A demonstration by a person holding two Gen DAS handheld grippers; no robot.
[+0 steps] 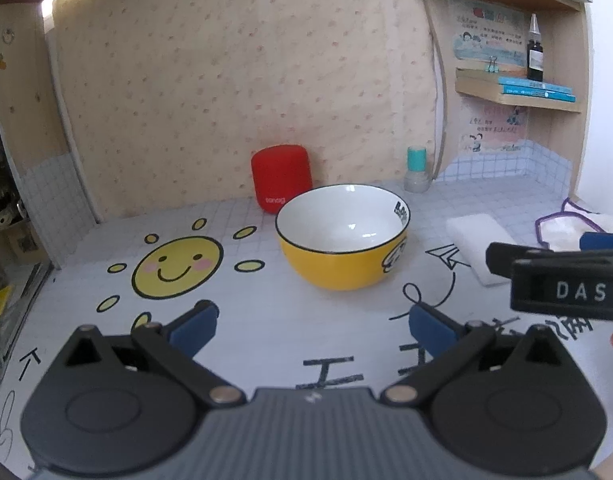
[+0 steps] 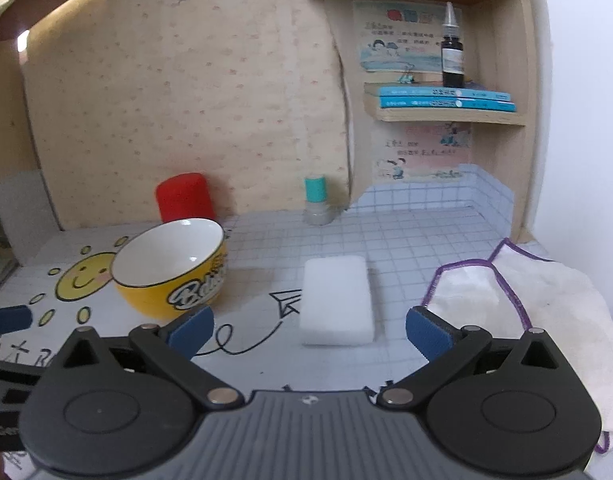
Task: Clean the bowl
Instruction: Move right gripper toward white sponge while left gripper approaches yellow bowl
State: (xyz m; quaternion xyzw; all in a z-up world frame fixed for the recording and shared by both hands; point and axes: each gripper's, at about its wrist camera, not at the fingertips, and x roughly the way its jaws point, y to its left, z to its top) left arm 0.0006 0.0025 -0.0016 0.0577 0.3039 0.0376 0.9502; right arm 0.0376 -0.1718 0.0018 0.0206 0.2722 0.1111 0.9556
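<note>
Tongs (image 1: 312,324) (image 2: 310,330) gape empty near bowl (image 1: 342,236) and sponge (image 2: 337,300).

a home study nook, likely a child's or student's desk corner. the worktop (image 2: 406,240) wears a grid-pattern cover with a cartoon sun (image 1: 177,266) and paper plane (image 2: 286,302) drawn on it. flowery wallpaper (image 1: 226,80) backs it, and a wooden shelf (image 2: 450,116) holds books (image 2: 446,100), a dropper bottle (image 2: 453,54) and cartoon posters (image 2: 398,44).
</note>
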